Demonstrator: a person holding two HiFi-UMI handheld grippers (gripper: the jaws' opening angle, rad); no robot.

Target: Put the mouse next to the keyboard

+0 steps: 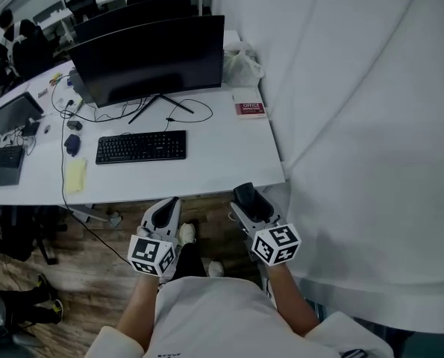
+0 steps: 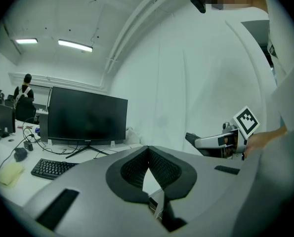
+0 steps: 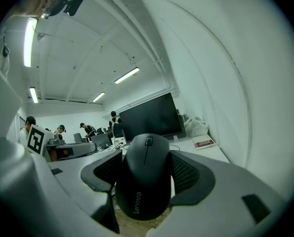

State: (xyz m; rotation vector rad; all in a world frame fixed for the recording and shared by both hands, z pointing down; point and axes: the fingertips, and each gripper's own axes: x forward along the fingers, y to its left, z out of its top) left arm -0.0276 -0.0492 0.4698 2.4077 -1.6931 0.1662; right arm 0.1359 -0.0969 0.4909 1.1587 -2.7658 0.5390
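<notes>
A black Lenovo mouse (image 3: pixel 146 179) sits between the pads of my right gripper (image 3: pixel 147 167), which is shut on it. In the head view that gripper (image 1: pixel 245 198) hangs below the desk's front edge, right of the keyboard, with the mouse (image 1: pixel 245 194) at its tip. The black keyboard (image 1: pixel 141 146) lies on the white desk (image 1: pixel 222 162) in front of the monitor. My left gripper (image 1: pixel 168 207) is level with the right one, also short of the desk edge. Its pads (image 2: pixel 159 164) meet at the tips with nothing between them.
A dark monitor (image 1: pixel 151 58) stands behind the keyboard, its cables trailing on the desk. A red-and-white booklet (image 1: pixel 249 109) and a plastic bag (image 1: pixel 242 66) lie at the desk's right end. A yellow pad (image 1: pixel 75 175) lies left of the keyboard. A white wall (image 1: pixel 356 125) runs along the right.
</notes>
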